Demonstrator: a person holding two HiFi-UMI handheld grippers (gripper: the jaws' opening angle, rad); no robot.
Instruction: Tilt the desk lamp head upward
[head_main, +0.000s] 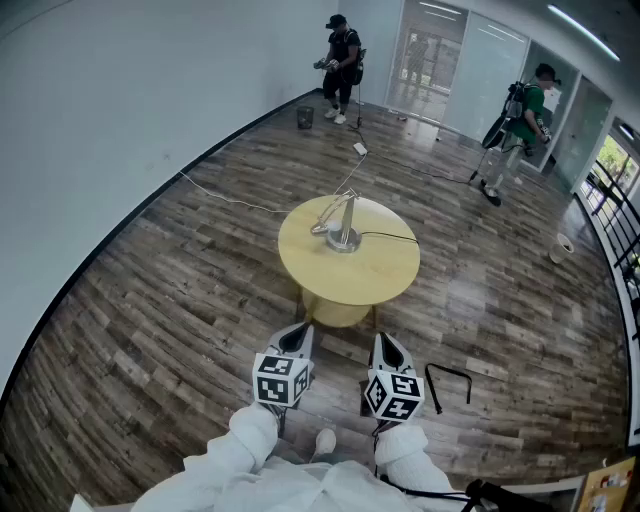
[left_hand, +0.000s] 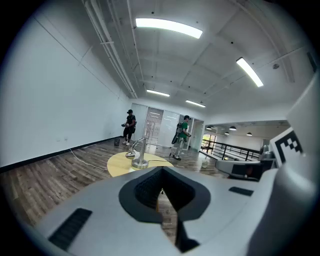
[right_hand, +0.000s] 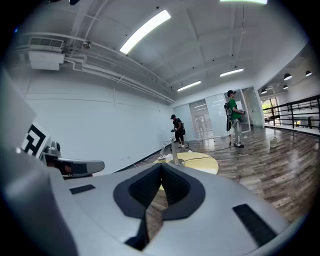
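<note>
A silver desk lamp (head_main: 341, 222) stands on a round yellow table (head_main: 360, 275) ahead of me, its head (head_main: 320, 228) drooping low toward the tabletop on the left. The lamp (left_hand: 140, 152) shows small in the left gripper view and again as the lamp (right_hand: 173, 151) in the right gripper view. My left gripper (head_main: 296, 338) and right gripper (head_main: 388, 350) are held close to my body, well short of the table. Both are shut with nothing between the jaws.
A black cord (head_main: 390, 236) runs from the lamp across the table. A black bent object (head_main: 448, 380) lies on the wood floor to my right. Two people (head_main: 340, 60) (head_main: 520, 125) stand far off. A white cable (head_main: 220, 195) trails along the floor by the wall.
</note>
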